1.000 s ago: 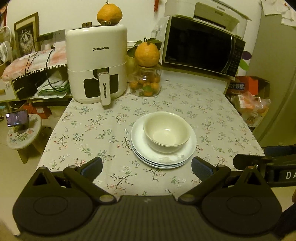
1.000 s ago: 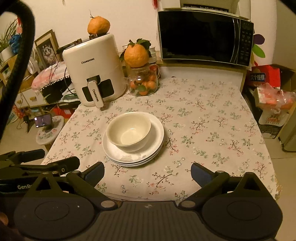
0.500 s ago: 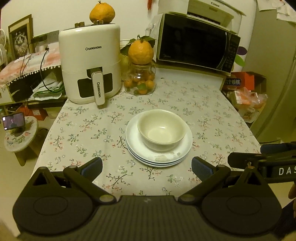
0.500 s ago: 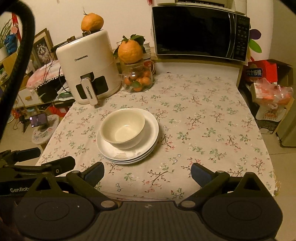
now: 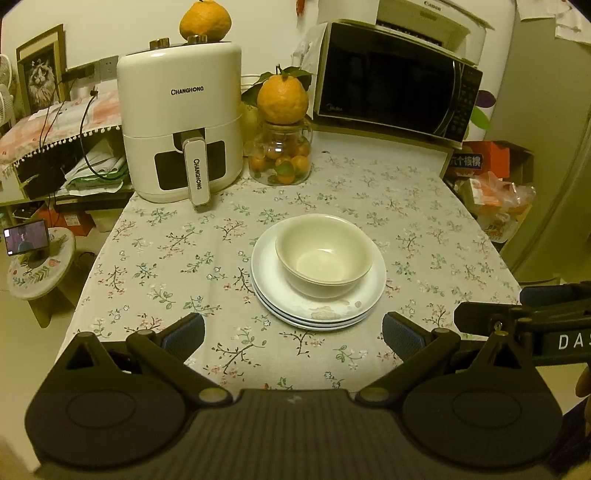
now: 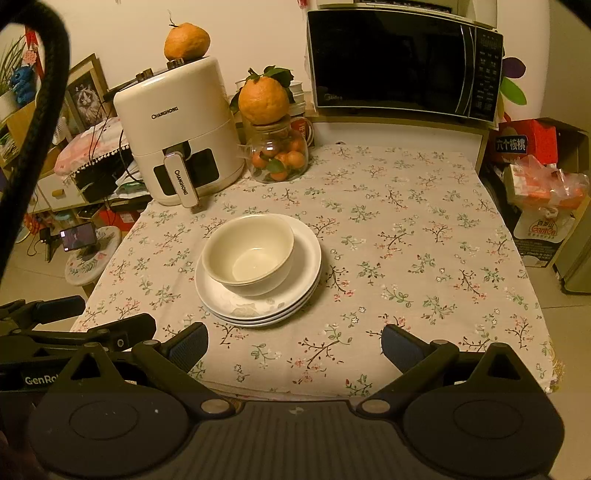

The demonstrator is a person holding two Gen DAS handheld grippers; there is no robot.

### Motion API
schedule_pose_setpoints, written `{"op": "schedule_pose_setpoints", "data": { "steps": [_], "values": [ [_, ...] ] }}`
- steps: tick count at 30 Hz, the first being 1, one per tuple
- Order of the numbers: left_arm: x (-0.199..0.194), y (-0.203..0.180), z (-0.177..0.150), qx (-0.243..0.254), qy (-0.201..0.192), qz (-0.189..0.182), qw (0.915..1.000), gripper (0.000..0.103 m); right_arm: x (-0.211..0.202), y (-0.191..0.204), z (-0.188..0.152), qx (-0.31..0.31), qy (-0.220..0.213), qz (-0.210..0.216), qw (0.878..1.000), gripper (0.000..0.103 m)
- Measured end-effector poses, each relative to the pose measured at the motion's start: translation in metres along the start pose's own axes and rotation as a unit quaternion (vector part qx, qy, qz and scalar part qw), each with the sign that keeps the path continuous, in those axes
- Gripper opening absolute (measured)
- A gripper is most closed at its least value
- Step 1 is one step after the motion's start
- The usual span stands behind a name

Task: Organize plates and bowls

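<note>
desk (image 5: 406, 206) with floral cloth, seen from its near edge. item: cream bowl (image 5: 324, 254), upright, seated in the top of a stack of white plates (image 5: 295, 299); bowl sits slightly toward the far side of the stack; stack lies near the middle of the desk, somewhat to the left in the right wrist view (image 6: 295, 291). item: left gripper (image 5: 293, 334), fingers spread wide apart, holding nothing, hovering over the near edge of the desk, short of the plates. item: right gripper (image 6: 294, 341), fingers likewise spread wide, holding nothing, over the near edge, with the plates ahead and to its left. far left of desk: white air fryer (image 5: 181, 122) with an orange (image 5: 205, 20) on top. beside it to the right: glass jar (image 5: 280, 158) of small citrus fruit, a large orange (image 5: 282, 99) resting on its mouth. far right: black microwave (image 5: 395, 81) on a raised shelf. off the desk, left: small round stool (image 5: 38, 266) carrying a lit phone (image 5: 26, 242).
</note>
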State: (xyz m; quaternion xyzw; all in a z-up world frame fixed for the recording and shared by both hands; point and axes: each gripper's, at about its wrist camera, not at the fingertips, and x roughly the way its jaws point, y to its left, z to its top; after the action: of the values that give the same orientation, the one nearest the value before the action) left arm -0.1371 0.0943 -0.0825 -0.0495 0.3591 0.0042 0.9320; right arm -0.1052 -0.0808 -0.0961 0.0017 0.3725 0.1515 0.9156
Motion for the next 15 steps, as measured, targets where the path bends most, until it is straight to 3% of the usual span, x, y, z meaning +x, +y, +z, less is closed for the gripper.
{"op": "schedule_pose_setpoints", "data": {
  "steps": [15],
  "values": [
    [0.0009, 0.0022, 0.0009, 0.000, 0.001, 0.006, 1.0000, 0.103, 0.0012, -0.0003, 0.0002, -0.002, 0.001, 0.001, 1.000, 0.099]
  ]
}}
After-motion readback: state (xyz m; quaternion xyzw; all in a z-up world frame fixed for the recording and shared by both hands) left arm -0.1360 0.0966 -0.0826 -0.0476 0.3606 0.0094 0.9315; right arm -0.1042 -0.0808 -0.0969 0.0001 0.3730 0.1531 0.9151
